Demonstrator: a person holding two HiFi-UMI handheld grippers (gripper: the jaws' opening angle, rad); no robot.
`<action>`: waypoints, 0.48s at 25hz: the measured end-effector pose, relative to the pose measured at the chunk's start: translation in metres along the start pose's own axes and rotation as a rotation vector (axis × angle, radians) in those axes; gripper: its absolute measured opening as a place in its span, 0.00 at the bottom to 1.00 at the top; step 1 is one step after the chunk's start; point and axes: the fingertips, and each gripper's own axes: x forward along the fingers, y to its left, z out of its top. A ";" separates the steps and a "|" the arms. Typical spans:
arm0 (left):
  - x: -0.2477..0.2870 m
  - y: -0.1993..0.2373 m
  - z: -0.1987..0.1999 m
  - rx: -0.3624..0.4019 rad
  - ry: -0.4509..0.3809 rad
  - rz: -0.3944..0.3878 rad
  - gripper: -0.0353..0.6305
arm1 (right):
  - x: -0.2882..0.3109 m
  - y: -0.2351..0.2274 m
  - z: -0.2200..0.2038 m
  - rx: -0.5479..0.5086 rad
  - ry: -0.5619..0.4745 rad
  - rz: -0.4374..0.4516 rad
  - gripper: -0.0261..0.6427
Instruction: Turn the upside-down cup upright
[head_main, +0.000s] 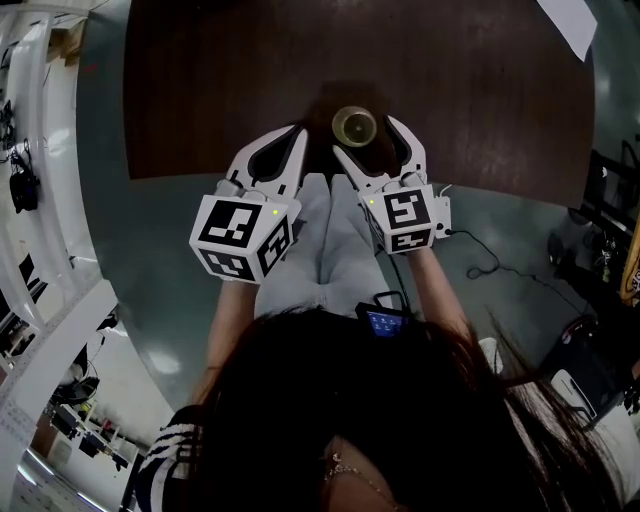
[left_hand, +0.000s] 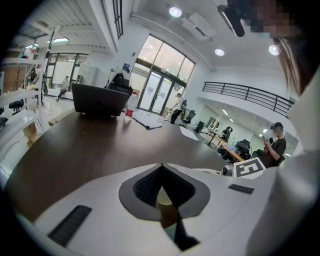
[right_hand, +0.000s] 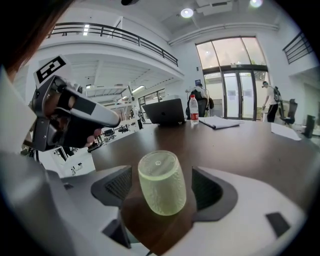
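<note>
Head view and both gripper views of a dark brown table (head_main: 470, 90). The cup (head_main: 354, 126), translucent yellow-green with a textured wall, stands upside down, base uppermost, on the table close to its near edge. The right gripper (head_main: 366, 138) has its jaws spread wide on either side of the cup; in the right gripper view the cup (right_hand: 161, 182) sits between the two dark pads (right_hand: 118, 185) with a gap on each side, so neither pad presses on it. The left gripper (head_main: 293, 134) lies just beside the right one, to its left, over the table's edge, with its jaws closed tip to tip and nothing between them, as the left gripper view confirms. At the far end of the table stand a laptop (right_hand: 165, 111), a bottle with a red cap (right_hand: 193, 110) and a stack of papers (right_hand: 220, 122).
</note>
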 end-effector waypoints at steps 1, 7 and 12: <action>0.001 0.001 -0.001 -0.001 0.004 0.002 0.06 | 0.002 -0.001 -0.001 -0.001 0.003 0.001 0.58; 0.005 0.005 -0.007 -0.015 0.019 0.008 0.06 | 0.012 -0.002 -0.008 -0.007 0.022 0.004 0.58; 0.007 0.014 -0.012 -0.024 0.033 0.010 0.06 | 0.023 0.001 -0.011 -0.015 0.034 0.004 0.58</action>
